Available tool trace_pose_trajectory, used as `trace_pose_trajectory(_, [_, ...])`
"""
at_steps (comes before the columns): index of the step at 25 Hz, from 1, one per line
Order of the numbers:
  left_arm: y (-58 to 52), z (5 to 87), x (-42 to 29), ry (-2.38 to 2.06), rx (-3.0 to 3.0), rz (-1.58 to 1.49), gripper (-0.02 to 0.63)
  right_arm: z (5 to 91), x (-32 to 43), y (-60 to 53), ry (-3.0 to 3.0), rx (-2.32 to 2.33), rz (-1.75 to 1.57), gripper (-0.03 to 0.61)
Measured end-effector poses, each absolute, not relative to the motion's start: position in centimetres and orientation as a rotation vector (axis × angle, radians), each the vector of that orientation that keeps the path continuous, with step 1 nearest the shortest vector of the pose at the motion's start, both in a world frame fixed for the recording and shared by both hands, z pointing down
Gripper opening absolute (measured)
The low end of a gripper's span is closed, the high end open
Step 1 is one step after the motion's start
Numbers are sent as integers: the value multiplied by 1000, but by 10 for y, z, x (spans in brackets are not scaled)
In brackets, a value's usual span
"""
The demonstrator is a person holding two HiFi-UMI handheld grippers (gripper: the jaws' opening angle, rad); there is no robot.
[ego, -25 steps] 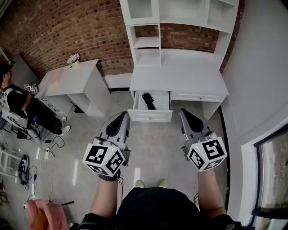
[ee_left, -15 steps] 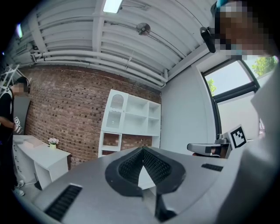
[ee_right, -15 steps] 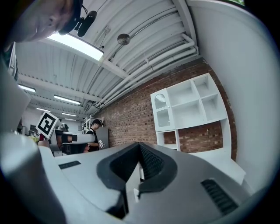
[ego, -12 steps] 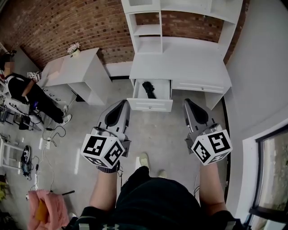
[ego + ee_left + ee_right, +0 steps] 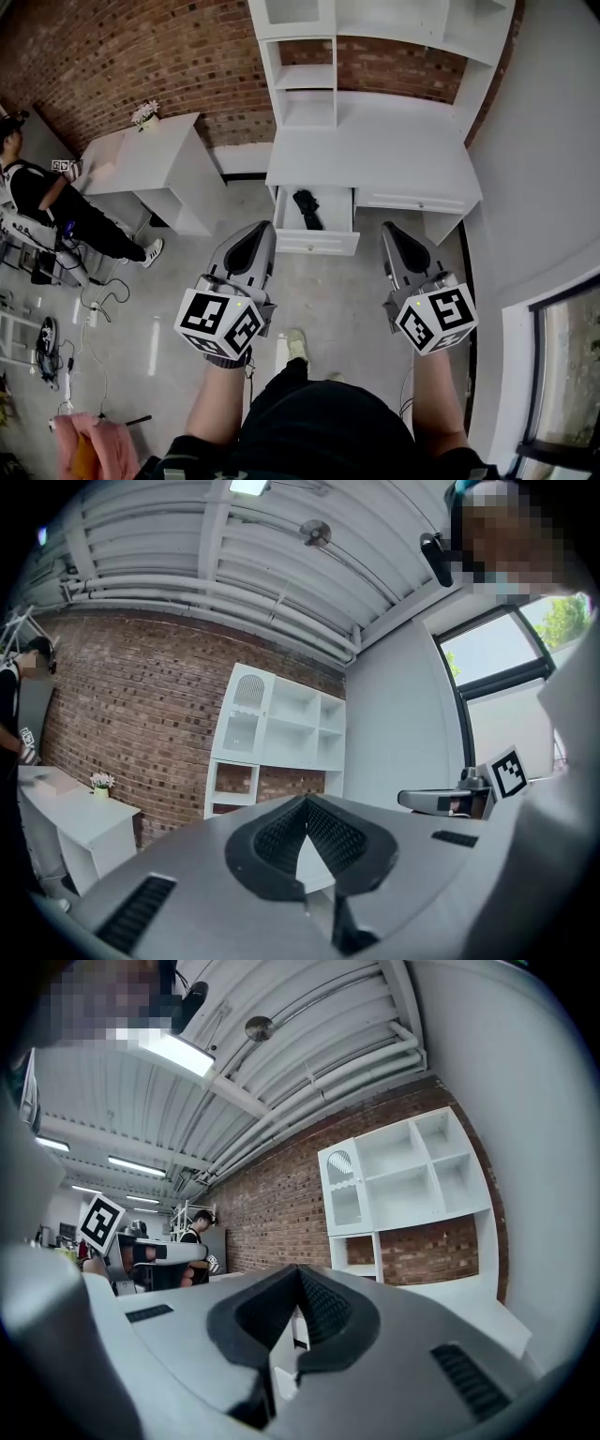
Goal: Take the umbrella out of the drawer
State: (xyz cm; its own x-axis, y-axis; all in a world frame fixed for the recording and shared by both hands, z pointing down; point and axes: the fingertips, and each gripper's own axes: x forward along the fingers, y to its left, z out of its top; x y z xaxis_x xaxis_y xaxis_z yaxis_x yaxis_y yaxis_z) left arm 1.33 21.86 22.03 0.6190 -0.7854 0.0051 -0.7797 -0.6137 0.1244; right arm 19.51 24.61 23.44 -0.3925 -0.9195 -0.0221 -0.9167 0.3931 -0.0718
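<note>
A black folded umbrella (image 5: 307, 208) lies inside the open white drawer (image 5: 317, 246) under the left part of the white desk (image 5: 375, 150). My left gripper (image 5: 263, 229) is held level just short of the drawer's front left corner, shut and empty. My right gripper (image 5: 390, 230) hangs to the right of the drawer, below the closed drawer front, also shut with nothing in it. In the left gripper view the jaws of the left gripper (image 5: 304, 800) meet at the tip. The right gripper (image 5: 298, 1268) shows the same in the right gripper view. Neither touches the umbrella.
A white shelf unit (image 5: 309, 75) stands on the desk against the brick wall. Another white desk (image 5: 141, 159) with a small flower pot is at the left, where a person (image 5: 37, 202) sits. Cables (image 5: 56, 337) lie on the floor at left. A wall and a window close the right side.
A foot has stepped forward and both grippers have come a little nearer to the drawer front. Their jaws stay shut and the umbrella has not moved.
</note>
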Motion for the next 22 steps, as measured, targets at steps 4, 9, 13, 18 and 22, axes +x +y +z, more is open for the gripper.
trace_pose_trajectory(4, [181, 226, 9, -1308, 2726, -58, 5, 241, 187, 209, 2587, -1711, -94, 5])
trace_pose_trajectory(9, [130, 240, -7, -1292, 2722, -39, 5, 251, 166, 161, 2616, -1722, -118, 5])
trace_pose_trajectory(13, [87, 251, -20, -1264, 2729, -31, 5, 265, 146, 122, 2657, -1745, -149, 5])
trace_pose_trajectory(18, [42, 270, -38, -1243, 2745, -1, 5, 280, 123, 76, 2678, -1774, -180, 5])
trace_pose_trajectory(22, [13, 288, -54, -1231, 2721, 7, 5, 297, 109, 49, 2699, -1802, -234, 5])
